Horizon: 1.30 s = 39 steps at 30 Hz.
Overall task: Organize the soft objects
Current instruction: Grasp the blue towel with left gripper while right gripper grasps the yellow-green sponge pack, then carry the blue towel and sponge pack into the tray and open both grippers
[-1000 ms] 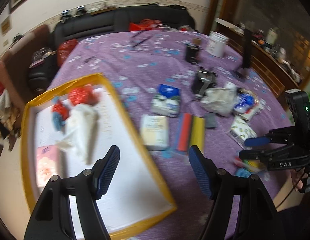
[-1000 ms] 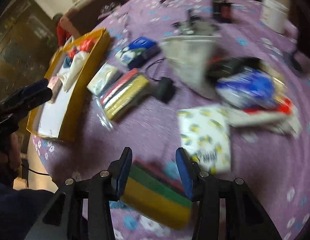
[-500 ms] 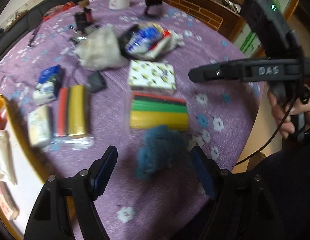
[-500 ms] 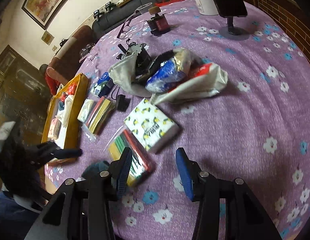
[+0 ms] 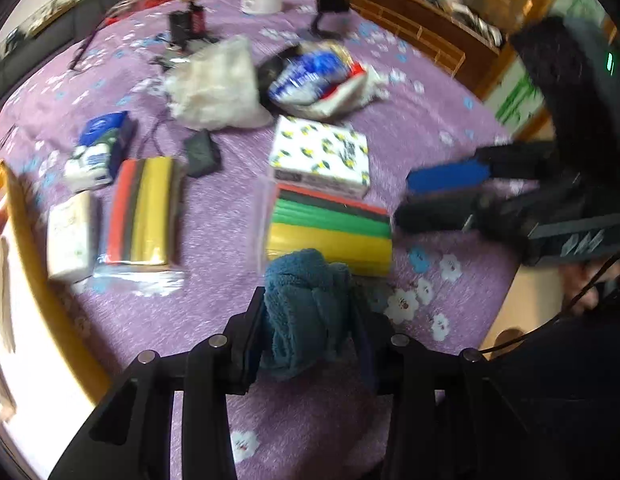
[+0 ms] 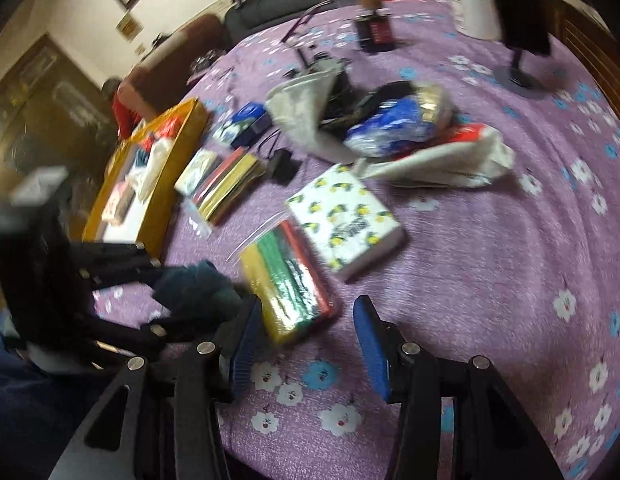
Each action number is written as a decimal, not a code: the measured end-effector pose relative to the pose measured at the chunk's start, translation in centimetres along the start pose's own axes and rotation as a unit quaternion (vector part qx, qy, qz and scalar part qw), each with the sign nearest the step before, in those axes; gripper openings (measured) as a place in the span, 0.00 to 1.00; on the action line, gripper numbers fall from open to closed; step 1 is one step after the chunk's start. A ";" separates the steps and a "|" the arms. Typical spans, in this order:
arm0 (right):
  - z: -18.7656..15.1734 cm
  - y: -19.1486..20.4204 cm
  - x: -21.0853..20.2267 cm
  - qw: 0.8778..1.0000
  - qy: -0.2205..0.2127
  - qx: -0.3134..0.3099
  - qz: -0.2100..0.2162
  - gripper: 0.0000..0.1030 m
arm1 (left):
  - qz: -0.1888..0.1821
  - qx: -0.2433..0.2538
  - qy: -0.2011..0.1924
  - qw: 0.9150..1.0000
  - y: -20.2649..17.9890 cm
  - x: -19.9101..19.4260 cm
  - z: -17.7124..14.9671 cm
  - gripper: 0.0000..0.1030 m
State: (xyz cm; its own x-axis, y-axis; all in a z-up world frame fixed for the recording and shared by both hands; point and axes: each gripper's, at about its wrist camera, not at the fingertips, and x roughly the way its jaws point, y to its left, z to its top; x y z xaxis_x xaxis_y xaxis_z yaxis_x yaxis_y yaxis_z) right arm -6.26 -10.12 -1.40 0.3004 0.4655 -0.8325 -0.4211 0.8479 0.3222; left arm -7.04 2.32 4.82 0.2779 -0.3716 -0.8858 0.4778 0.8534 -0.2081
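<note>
A: Left wrist view: low, close over the purple flowered tabletop (image 5: 214, 208), facing the far wall.
B: Right wrist view: same direction, slightly higher. Both share the lemon-print white tissue pack (image 5: 319, 156) (image 6: 345, 216).

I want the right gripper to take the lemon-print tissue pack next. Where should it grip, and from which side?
Grip the tissue pack across its short width, near the middle, coming down from above. It lies flat on the tablecloth with its long sides mostly free, though the sponge pack sits close along one side. The right gripper is open and probably wide enough. The pack should squash slightly, so close gently.
</note>
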 end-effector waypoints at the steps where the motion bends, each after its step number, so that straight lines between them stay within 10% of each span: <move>1: 0.1 0.5 0.6 1.000 0.008 -0.012 0.000 0.51 | 0.003 -0.003 -0.007 1.000 0.3 -0.6 -0.1 0.37; 13: 1.5 3.0 5.5 0.993 0.047 -0.086 -0.060 0.68 | 0.035 -0.048 -0.046 0.997 2.6 -3.5 -1.3 0.37; 18: 1.5 3.8 5.3 0.991 0.039 -0.111 -0.058 0.40 | 0.045 -0.059 -0.058 0.996 3.0 -4.0 -1.1 0.37; 39: 4.5 7.5 1.5 0.995 -0.025 -0.098 0.026 0.40 | 0.074 -0.115 -0.105 0.985 7.4 -7.9 -1.6 0.37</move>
State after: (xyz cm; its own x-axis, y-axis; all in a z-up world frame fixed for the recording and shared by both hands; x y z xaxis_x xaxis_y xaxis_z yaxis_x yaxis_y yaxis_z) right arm -5.09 -1.90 1.78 0.3140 0.5232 -0.7923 -0.5940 0.7592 0.2659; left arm -7.03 12.13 9.66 0.5086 -0.2830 -0.8132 0.2234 0.9555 -0.1928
